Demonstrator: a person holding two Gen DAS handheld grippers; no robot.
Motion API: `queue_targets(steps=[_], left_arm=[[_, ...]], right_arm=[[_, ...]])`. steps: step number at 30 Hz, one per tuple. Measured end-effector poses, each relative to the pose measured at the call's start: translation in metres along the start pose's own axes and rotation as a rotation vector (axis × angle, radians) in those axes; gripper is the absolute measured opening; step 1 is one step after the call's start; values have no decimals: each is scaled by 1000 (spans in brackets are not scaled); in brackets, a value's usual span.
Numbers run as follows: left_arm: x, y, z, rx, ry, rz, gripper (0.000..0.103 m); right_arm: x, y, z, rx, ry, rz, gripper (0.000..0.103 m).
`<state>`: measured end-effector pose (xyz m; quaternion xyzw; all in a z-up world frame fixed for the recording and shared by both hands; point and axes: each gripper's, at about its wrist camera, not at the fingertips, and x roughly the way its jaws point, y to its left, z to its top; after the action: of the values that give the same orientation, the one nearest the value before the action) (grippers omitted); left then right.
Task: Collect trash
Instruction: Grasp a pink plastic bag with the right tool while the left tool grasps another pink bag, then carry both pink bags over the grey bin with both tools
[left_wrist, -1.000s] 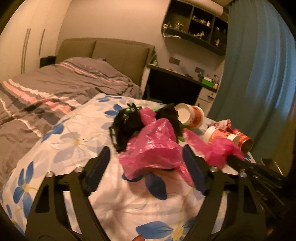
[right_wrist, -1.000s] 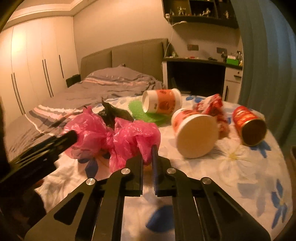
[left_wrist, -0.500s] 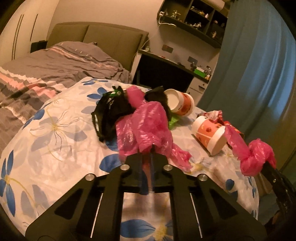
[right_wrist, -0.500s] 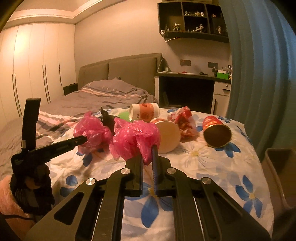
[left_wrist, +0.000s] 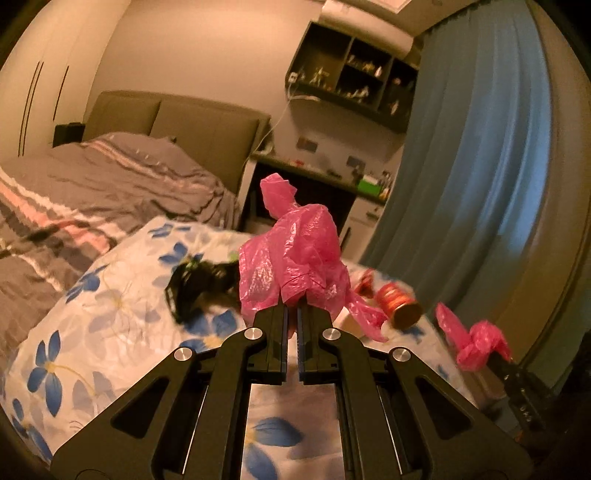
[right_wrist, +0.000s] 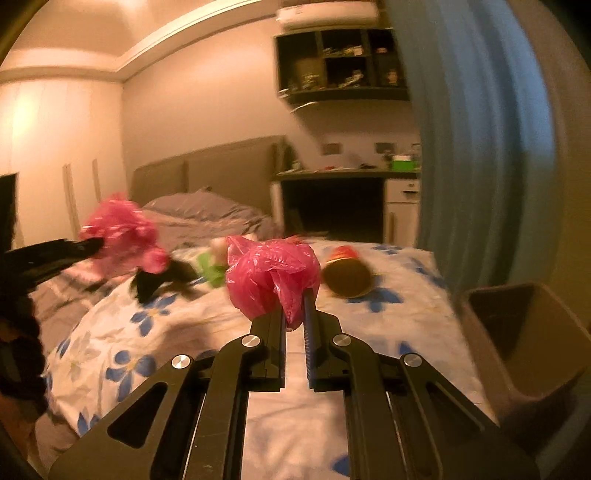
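Left gripper (left_wrist: 291, 314) clenched on a crinkled, translucent pink plastic bag (left_wrist: 295, 266), lifted clear above the floral-print surface (left_wrist: 110, 325). Right gripper (right_wrist: 294, 314) likewise clamped on a second bunched pink plastic bag (right_wrist: 271, 277), wadded into a glossy lump and raised off the cloth. Both wads thin, wrinkled, shiny film; whether joined as one bag, impossible to tell.

Left behind on the white, blue-flowered cloth: a crumpled black plastic bag (left_wrist: 195, 284), blurred; a red cylindrical can (left_wrist: 400, 308) on its side, open brownish mouth turned toward the camera; something flat and green (right_wrist: 212, 271) near the black wad, too blurred to name. Inside of the can not readable.

At the right edge of the right wrist view, a dark, squarish bin (right_wrist: 524, 339) with thick rounded rim standing beside the surface, contents hidden in shadow.

Behind: a bed (left_wrist: 92, 184) with rumpled grey striped bedding and a padded headboard, a pleated blue curtain (left_wrist: 472, 166).
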<state>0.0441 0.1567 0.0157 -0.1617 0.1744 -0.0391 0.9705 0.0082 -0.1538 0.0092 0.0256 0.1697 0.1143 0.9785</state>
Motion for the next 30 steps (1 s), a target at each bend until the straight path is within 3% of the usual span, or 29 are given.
queue_targets(steps=[6,17,23,30], left_arm=[[-4,-38,1,79,-23,-14,3],[36,-140,-25,176,36,-174,3],[60,-195,-40,237,56,-255,3],[84,-258,-57,296,81,-355,3]], right_arm=[[-36,-59,5,76,-76,-131,9],[-90,-151,22,159,-198,-359,9],[-97,-178,22,192,-216,-425,9],[-91,-195,17,199,-198,-444,9]])
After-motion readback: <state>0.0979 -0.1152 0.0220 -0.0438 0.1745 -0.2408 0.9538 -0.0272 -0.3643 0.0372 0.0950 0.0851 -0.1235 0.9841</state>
